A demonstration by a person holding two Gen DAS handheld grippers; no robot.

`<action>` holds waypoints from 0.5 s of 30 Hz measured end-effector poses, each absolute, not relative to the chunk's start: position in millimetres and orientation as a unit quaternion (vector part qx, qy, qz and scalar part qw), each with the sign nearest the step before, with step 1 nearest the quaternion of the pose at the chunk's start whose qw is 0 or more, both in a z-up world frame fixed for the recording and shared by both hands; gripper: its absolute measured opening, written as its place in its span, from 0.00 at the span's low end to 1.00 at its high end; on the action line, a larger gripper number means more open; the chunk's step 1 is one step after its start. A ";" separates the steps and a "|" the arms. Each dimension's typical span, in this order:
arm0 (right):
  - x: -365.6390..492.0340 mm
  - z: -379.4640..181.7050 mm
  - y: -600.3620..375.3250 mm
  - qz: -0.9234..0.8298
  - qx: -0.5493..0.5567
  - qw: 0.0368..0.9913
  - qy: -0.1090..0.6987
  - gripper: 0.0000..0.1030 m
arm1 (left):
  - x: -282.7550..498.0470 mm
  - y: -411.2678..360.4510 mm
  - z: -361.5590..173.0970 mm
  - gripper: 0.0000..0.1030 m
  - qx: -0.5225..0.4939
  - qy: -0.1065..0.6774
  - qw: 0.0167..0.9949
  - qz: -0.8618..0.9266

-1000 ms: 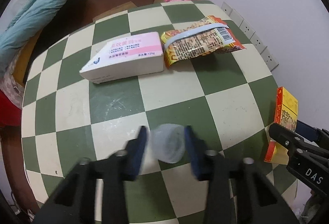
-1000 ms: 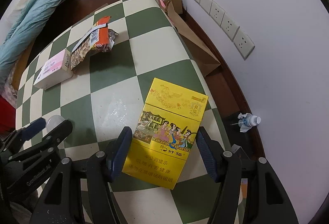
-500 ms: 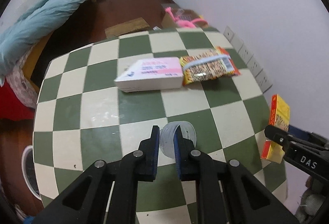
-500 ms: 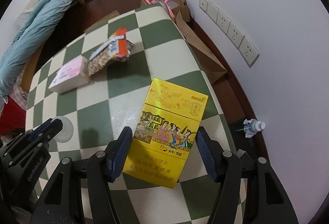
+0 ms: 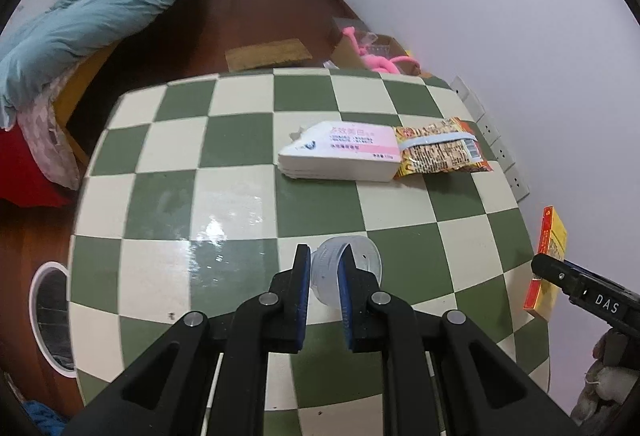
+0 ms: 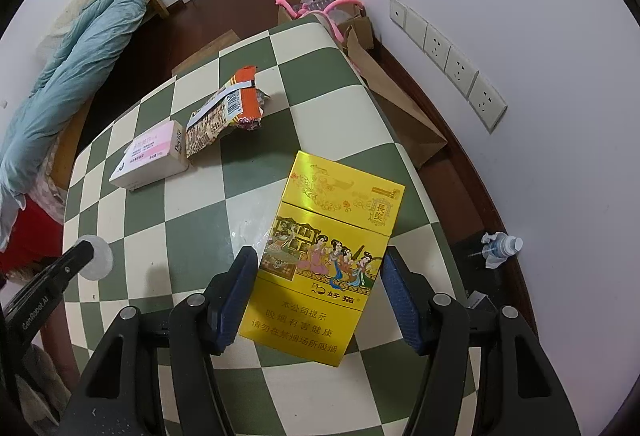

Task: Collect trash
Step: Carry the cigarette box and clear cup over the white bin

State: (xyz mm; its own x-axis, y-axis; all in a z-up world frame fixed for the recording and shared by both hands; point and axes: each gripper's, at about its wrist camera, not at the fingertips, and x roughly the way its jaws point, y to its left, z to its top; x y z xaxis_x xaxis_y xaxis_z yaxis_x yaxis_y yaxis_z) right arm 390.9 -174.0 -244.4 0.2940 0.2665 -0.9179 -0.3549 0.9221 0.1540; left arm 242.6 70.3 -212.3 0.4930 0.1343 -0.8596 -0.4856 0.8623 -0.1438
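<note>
checkered table [image 5: 240, 139], wood floor [image 5: 272, 11], blue bedding [image 5: 100, 11]

The yellow cigarette pack [image 6: 320, 260] carries "好猫" under its picture of women in robes, "長樂" in a small upright panel near its top corner, and a two-line warning along the bottom, "本公司提示 / 吸烟有害健康 / 请勿在禁烟场所吸烟". "Doctor" runs along the end flap of the pink-and-white box [image 6: 150, 155], whose top also bears pink Chinese print too small to read. The right gripper [image 5: 600, 300] shows "DAS" in white on its black body; the left gripper [image 6: 36, 312] shows "GenRobot.AI". A barcode sits on the snack wrapper [image 6: 224, 111], digits illegible.
</note>
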 end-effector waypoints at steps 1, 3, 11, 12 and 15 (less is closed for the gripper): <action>390.6 -244.2 -174.2 0.194 -0.036 0.803 0.562 0.63 | 239.1 70.9 -206.7 0.11 -0.183 0.464 0.846 0.186; 389.3 -241.4 -173.8 0.198 -0.034 0.804 0.560 0.63 | 232.8 73.9 -196.6 0.11 -0.177 0.457 0.850 0.192; 372.5 -206.5 -143.6 0.248 -0.032 0.808 0.534 0.63 | 190.0 118.4 -131.3 0.11 -0.170 0.402 0.869 0.234; 368.4 -199.6 -135.9 0.258 -0.032 0.808 0.528 0.63 | 182.1 125.9 -122.6 0.11 -0.169 0.395 0.870 0.241; 353.2 -178.4 -107.6 0.291 -0.035 0.808 0.512 0.63 | 153.1 152.4 -97.0 0.11 -0.162 0.377 0.873 0.266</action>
